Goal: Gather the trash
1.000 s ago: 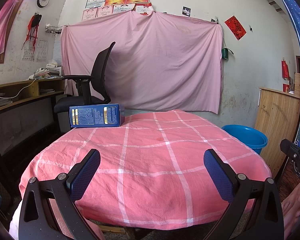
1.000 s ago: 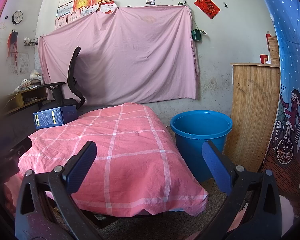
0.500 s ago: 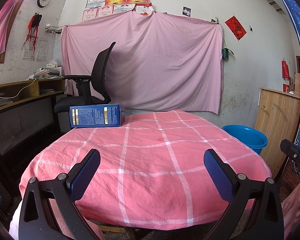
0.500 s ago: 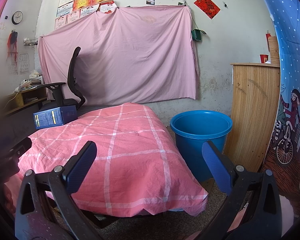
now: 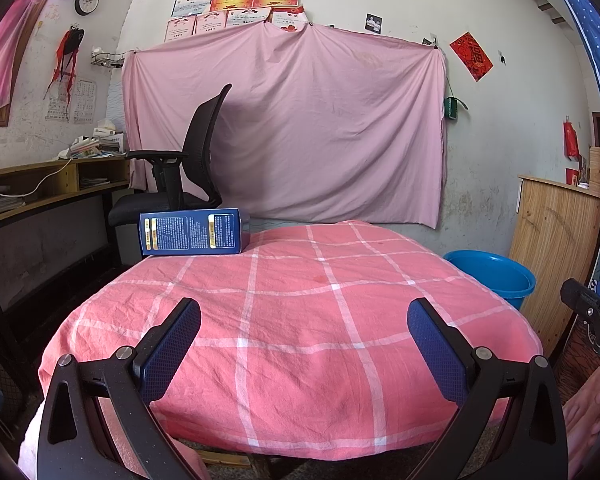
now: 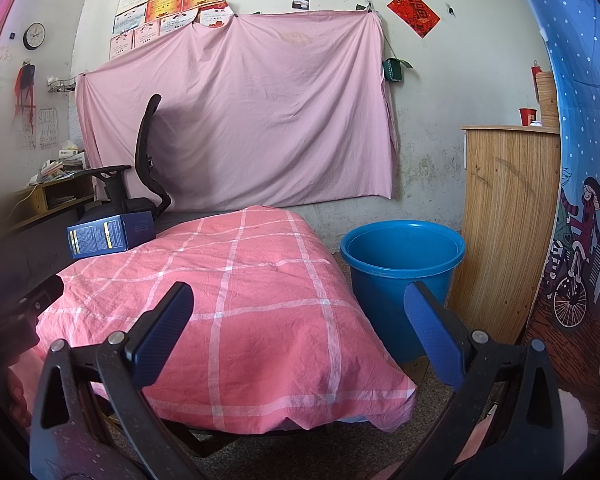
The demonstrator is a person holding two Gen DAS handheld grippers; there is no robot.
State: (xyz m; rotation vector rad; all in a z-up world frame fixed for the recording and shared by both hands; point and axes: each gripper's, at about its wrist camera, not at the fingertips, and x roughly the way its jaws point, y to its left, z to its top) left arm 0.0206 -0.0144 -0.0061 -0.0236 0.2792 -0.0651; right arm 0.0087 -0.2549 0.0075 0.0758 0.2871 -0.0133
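Nothing has moved since a second ago: both tongs hang where they were, and the box has not shifted. That dark blue rectangular cardboard box [image 5: 193, 232] [image 6: 110, 236], printed with yellow labels, lies on its long side at the far left corner of the bench, touching nothing but the cloth. A pink cloth with a white check [image 5: 300, 312] [image 6: 236, 292] covers the whole bench. Just behind the box stands a black mesh office chair [image 5: 180, 176] [image 6: 140, 176]. On the floor just off the right edge of the bench sits a round blue plastic bucket [image 5: 496, 276] [image 6: 400, 264], beside a wooden cabinet [image 6: 508, 216]. At the near edge, the left tongs [image 5: 304, 344] are spread wide with nothing between the blue pads, and the right tongs [image 6: 298, 328] gape the same way, empty, toward the bench's near right corner and the bucket.
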